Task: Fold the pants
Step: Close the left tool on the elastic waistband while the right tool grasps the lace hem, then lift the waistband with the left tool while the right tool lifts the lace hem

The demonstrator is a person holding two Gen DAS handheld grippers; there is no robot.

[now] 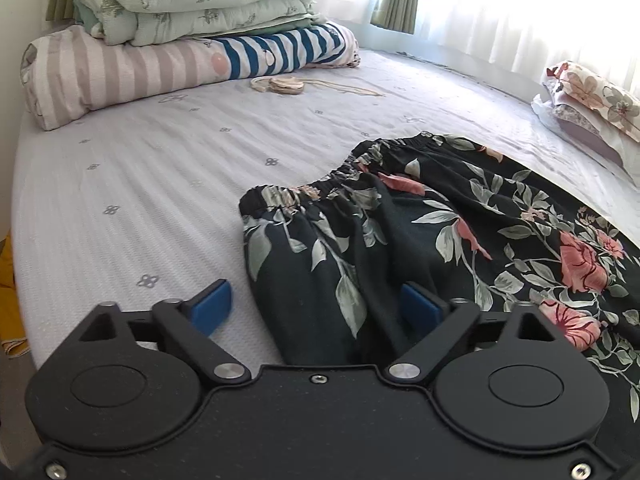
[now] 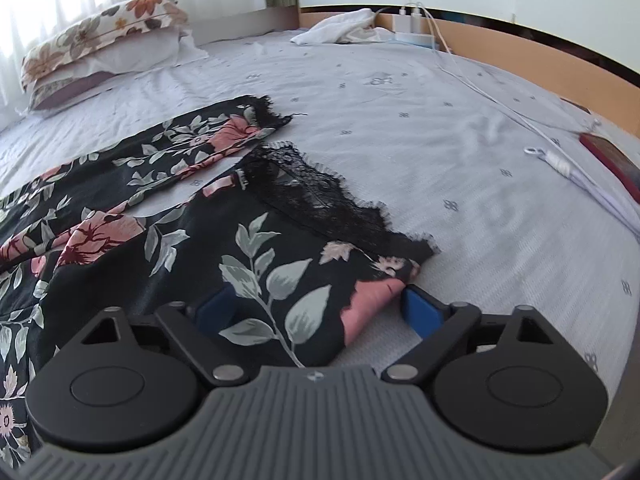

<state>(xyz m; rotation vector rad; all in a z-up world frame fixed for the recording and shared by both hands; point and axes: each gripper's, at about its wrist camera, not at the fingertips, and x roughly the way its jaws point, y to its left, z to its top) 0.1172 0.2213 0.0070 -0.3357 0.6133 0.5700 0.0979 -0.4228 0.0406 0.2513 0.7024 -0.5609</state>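
Observation:
Black floral pants (image 1: 420,232) lie spread on the bed, elastic waistband (image 1: 320,188) toward the far left. My left gripper (image 1: 316,304) is open, its blue fingers (image 1: 212,308) straddling the near edge of the waist end. In the right wrist view the pants (image 2: 168,248) show two legs with black lace hems (image 2: 320,196). My right gripper (image 2: 320,308) is open around the near leg's corner by the hem; its left finger (image 2: 216,308) is partly under the cloth.
The bed sheet (image 1: 140,184) is pale grey. Folded quilts and a striped bolster (image 1: 180,40) lie at the far left, a beige cord (image 1: 288,84) beside them. Floral pillows (image 2: 100,40), white cloth (image 2: 340,28), charger cable (image 2: 520,120) and wooden bed frame (image 2: 540,52) lie beyond.

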